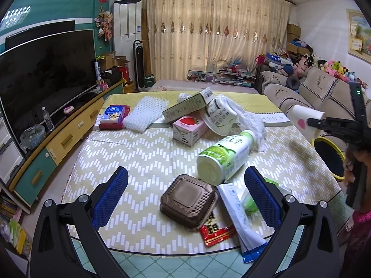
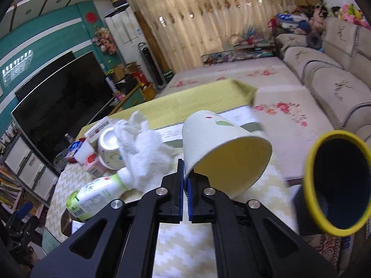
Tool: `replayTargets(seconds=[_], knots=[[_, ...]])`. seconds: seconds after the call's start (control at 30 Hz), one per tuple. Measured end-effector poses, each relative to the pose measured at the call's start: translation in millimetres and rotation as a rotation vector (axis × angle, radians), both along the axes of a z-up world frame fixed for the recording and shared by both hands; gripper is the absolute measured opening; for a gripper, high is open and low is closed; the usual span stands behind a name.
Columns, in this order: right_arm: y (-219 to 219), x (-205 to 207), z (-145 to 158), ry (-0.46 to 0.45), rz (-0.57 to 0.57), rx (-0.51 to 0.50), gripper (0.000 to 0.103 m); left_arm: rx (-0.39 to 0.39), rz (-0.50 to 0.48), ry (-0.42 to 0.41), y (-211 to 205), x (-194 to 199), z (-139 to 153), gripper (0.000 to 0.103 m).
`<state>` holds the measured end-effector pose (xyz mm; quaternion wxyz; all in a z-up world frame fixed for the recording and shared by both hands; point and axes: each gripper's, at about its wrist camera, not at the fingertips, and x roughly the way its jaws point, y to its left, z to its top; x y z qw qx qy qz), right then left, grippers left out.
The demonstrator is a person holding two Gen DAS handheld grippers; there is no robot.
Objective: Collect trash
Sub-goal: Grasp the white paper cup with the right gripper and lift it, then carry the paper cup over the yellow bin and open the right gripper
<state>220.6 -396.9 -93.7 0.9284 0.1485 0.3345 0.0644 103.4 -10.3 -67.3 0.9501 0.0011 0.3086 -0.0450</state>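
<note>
My right gripper (image 2: 185,176) has its jaws clenched on the rim of a paper cup (image 2: 222,148), pinching the wall with the cup tipped on its side, its mouth turned toward 4 o'clock. In my right wrist view the yellow-rimmed trash bin (image 2: 310,162) sits at 3 o'clock, its dark opening facing me, near the cup but not yet under it. I judge this cup to be mid-transfer: lifted off the table (image 1: 143,162) and not yet dropped.

My left gripper (image 1: 185,194) hangs over the near edge of the table with its jaws released and wide, holding nothing. Between its blue pads lies a brown plastic clamshell container (image 1: 189,200); just beyond it at 1 o'clock a green-and-white drink bottle (image 1: 226,155) lies on its side. At 5 o'clock from the clamshell are a red snack wrapper (image 1: 215,231) and a white-and-blue pouch (image 1: 241,222).

A lot is left. Toward 12 o'clock on the table I count a strawberry milk carton (image 1: 189,128), a long green-and-white box (image 1: 187,106), a white noodle bowl (image 1: 220,115), a white mesh fruit sleeve (image 1: 248,120), a sheet of white foam netting (image 1: 146,113) and a blue-and-red packet (image 1: 113,115). I cannot see what is already in the bin, so I would call the job barely begun.
</note>
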Motion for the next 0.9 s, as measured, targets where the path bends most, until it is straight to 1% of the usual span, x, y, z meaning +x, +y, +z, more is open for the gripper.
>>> replayTargets(seconds=[0.1,0.2,0.3,0.5,0.63,0.73,0.83,0.9], knots=[[-31.3,-10.6,-0.4,0.005,-0.081,-0.034,0.002,-0.006,-0.018,0.003,-6.5,0.3,-0.4,0.099],[-72.8,-14.2,-12.7,0.059,-0.176,-0.069,0.003,-0.011,-0.038,0.008,-14.7,2.1,-1.3,0.099],[-116.3,-10.1,-34.3,0.136,-0.268,-0.096,0.003,-0.012,-0.056,0.011,-23.9,2.9,-1.7,0.099],[-172.4,4.8,-78.2,0.270,-0.366,-0.111,0.003,0.005,-0.080,0.017,-41.5,3.3,-2.1,0.099],[-188.6,13.5,-97.2,0.324,-0.399,-0.108,0.005,0.010,-0.084,0.022,-46.3,4.7,-2.0,0.099],[-197.7,15.0,-105.9,0.350,-0.425,-0.111,0.006,0.014,-0.087,0.024,-48.6,6.2,-2.0,0.099],[-203.1,13.3,-107.4,0.355,-0.444,-0.120,0.011,0.015,-0.096,0.027,-51.6,6.6,-2.4,0.099],[-201.6,9.8,-104.0,0.345,-0.446,-0.128,0.020,0.017,-0.108,0.031,-54.7,6.1,-3.0,0.099]])
